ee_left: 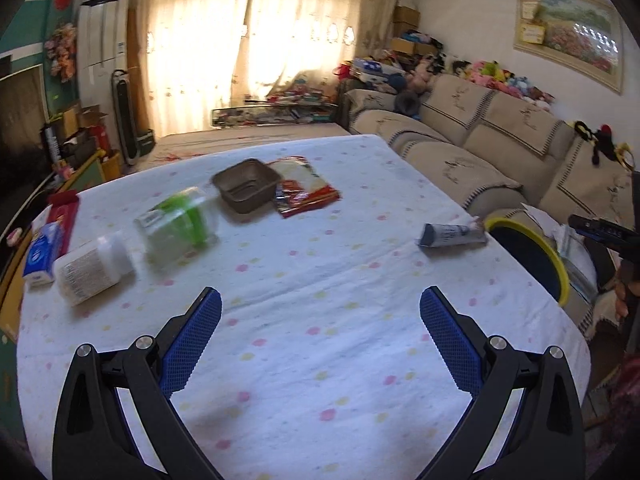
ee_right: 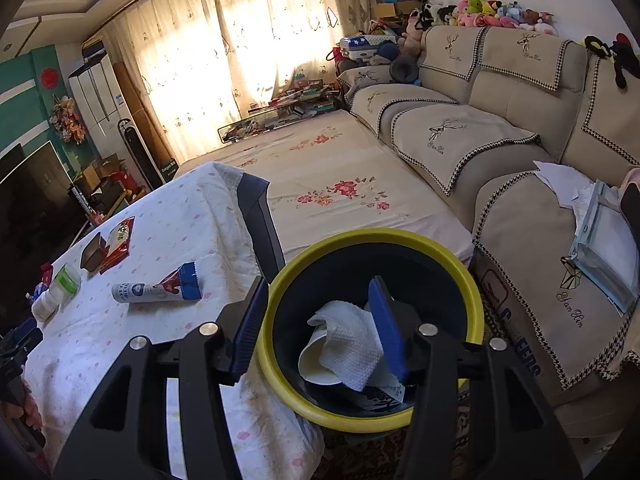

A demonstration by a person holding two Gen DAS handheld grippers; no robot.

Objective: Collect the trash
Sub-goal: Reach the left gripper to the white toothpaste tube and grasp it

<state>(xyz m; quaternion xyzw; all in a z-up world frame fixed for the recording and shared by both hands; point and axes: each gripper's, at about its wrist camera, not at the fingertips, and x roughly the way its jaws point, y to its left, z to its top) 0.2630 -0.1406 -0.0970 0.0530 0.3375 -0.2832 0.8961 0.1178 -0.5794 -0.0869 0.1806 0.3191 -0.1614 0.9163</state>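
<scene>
Sunlit cream curtains (ee_left: 248, 40) back a living room where a white table cover with pastel dots (ee_left: 320, 320) spreads below the left gripper (ee_left: 320, 312), which tilts down over bare cloth with its blue-padded jaws wide apart and holding nothing. Ahead of it to the left lie a white plastic bottle (ee_left: 90, 268) and a clear green-labelled container (ee_left: 180, 224); farther ahead sit a brown cardboard tray (ee_left: 246, 186) and a red snack packet (ee_left: 306, 192), and to the right a grey squeezed tube (ee_left: 452, 235). The right gripper (ee_right: 320, 328) angles down over a dark bin with a yellow rim (ee_right: 360, 238), jaws parted and empty, with a white paper towel (ee_right: 352, 344) and a paper cup (ee_right: 316, 364) in the bin beneath.
</scene>
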